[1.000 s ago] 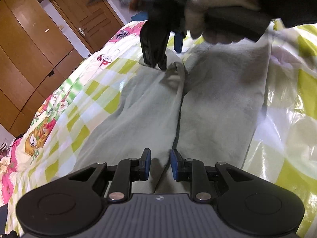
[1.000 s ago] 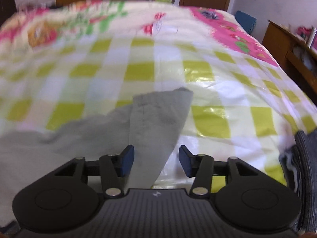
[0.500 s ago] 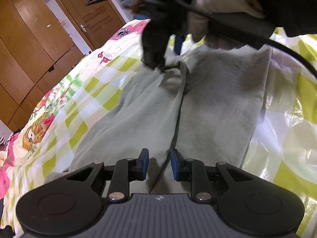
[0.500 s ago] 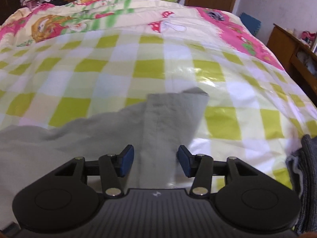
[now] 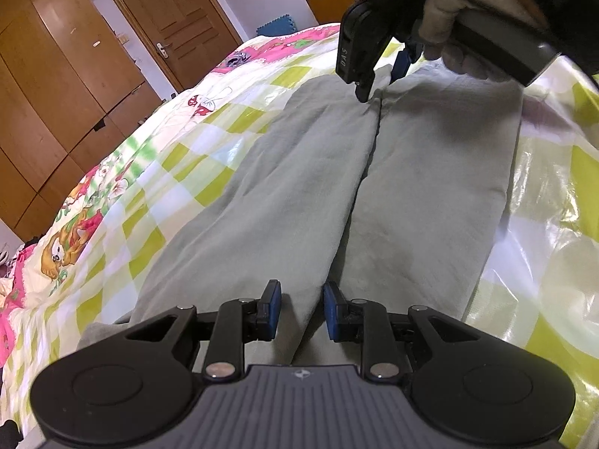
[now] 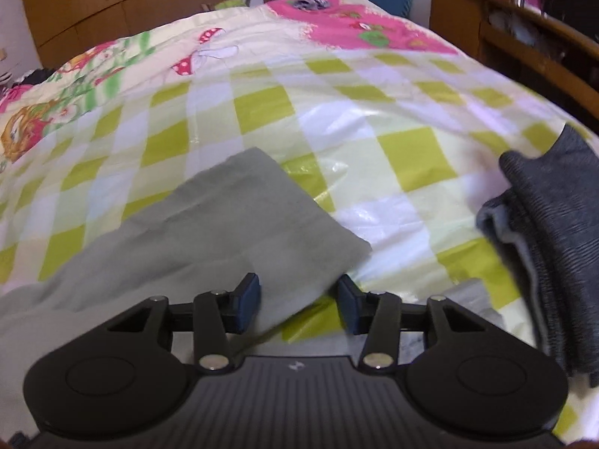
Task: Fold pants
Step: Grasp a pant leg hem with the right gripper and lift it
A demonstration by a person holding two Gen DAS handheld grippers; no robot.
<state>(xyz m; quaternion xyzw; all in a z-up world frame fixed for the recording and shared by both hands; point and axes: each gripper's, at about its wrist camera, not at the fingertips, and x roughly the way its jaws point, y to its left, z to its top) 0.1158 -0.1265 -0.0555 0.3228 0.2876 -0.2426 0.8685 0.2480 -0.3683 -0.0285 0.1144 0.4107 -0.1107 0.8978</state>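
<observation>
Grey-green pants lie flat on the checked bedspread, both legs running side by side away from me. At the near end my left gripper is shut on a raised fold of the left leg's inner edge. At the far end a gloved hand holds my right gripper just above the seam between the legs. In the right wrist view the right gripper has its jaws opening. A hem corner of the pants lies under and between them, and the pads stand off the cloth.
A dark grey folded garment lies on the bed right of the hem. Wooden wardrobes and a door stand beyond the bed's far side. A wooden desk with small items borders its right edge.
The right gripper let the far leg end drop flat, then shifted sideways and rolled, so the dark grey garment shows more. The left gripper stayed put.
</observation>
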